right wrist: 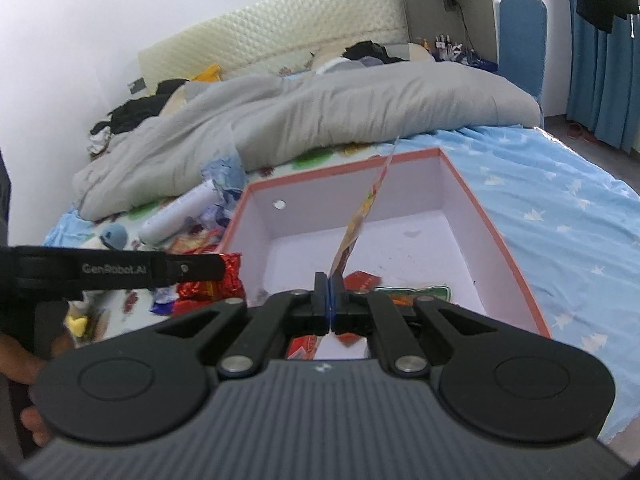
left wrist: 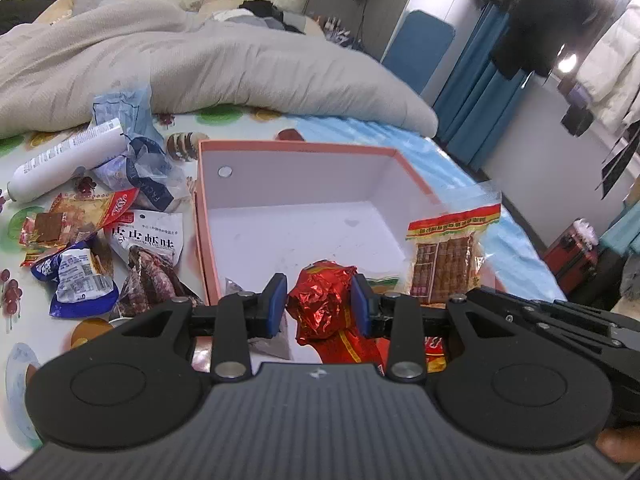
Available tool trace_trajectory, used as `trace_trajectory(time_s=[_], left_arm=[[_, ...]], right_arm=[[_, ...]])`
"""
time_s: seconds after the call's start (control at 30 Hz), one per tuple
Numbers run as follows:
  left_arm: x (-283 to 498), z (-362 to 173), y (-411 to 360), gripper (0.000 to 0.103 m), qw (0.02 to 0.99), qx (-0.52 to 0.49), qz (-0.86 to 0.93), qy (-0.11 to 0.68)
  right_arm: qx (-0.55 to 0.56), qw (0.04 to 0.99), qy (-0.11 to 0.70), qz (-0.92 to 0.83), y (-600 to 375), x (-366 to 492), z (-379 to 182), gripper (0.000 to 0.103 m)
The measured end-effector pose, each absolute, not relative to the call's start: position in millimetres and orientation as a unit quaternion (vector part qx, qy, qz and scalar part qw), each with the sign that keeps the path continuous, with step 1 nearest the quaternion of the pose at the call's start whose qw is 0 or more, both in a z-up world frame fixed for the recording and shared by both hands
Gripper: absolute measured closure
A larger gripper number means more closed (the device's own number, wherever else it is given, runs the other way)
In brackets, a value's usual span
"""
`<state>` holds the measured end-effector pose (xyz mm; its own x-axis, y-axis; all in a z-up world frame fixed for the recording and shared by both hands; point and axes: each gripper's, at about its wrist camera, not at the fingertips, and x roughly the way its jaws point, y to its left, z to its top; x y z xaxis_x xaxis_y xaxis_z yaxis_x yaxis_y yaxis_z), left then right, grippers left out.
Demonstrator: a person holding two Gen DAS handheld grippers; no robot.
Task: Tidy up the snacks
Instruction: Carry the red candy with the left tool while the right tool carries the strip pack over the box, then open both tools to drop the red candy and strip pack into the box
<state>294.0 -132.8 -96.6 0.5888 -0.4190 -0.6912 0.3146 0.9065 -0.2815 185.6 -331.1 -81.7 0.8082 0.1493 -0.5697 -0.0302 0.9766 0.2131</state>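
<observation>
An open pink-rimmed white box [left wrist: 296,148] [right wrist: 492,224] sits on the bed. My left gripper [left wrist: 320,300] is shut on a crinkled red foil snack [left wrist: 324,300], held at the box's near edge; it shows in the right wrist view too [right wrist: 230,276]. My right gripper [right wrist: 330,292] is shut on a flat clear packet of brown bars with a red-yellow header [left wrist: 444,264], seen edge-on [right wrist: 360,220], held upright over the box. A few small packets [right wrist: 412,292] lie on the box floor.
A pile of snack packets [left wrist: 100,248] lies left of the box, with a white tube [left wrist: 68,160] and crumpled blue wrapping [left wrist: 132,140]. A grey duvet [left wrist: 200,64] lies behind. The bed edge falls off to the right [right wrist: 580,240].
</observation>
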Motion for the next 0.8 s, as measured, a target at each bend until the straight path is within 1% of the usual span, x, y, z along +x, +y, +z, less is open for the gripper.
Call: trace_trajectory(time_s=[0.17, 0.33, 0.4, 0.43, 0.47, 0.5, 0.53, 0.63, 0.8], left_arm=[[312, -112, -139, 0.063, 0.883, -0.051, -0.199, 0.422], [312, -118, -139, 0.062, 0.879, -0.053, -0.203, 0.428], [311, -118, -139, 0.05, 0.88, -0.052, -0.199, 0.427], [310, -117, -138, 0.046, 0.881, -0.055, -0.199, 0.425], [309, -116, -137, 0.039, 0.882, -0.058, -0.201, 0.423], [306, -114, -136, 0.034, 0.883, -0.062, -0.202, 0.42], [304, -112, -135, 0.033, 0.884, -0.063, -0.203, 0.417], [298, -106, -130, 0.032, 0.888, -0.065, -0.198, 0.41], [284, -101, -111, 0.032, 0.903, -0.075, -0.164, 0.391]], right_arm=[[0.102, 0.938, 0.328, 0.045, -336, 203, -99, 0.098], [0.103, 0.935, 0.336, 0.046, -338, 207, -106, 0.097], [0.097, 0.935, 0.338, 0.038, -337, 207, -106, 0.096], [0.095, 0.935, 0.339, 0.035, -338, 206, -107, 0.09], [0.097, 0.935, 0.338, 0.035, -339, 205, -107, 0.067], [0.102, 0.936, 0.334, 0.036, -340, 203, -106, 0.054], [0.107, 0.937, 0.329, 0.037, -341, 200, -106, 0.036], [0.107, 0.941, 0.318, 0.039, -342, 194, -103, 0.036], [0.078, 0.959, 0.271, 0.007, -348, 178, -91, 0.036]])
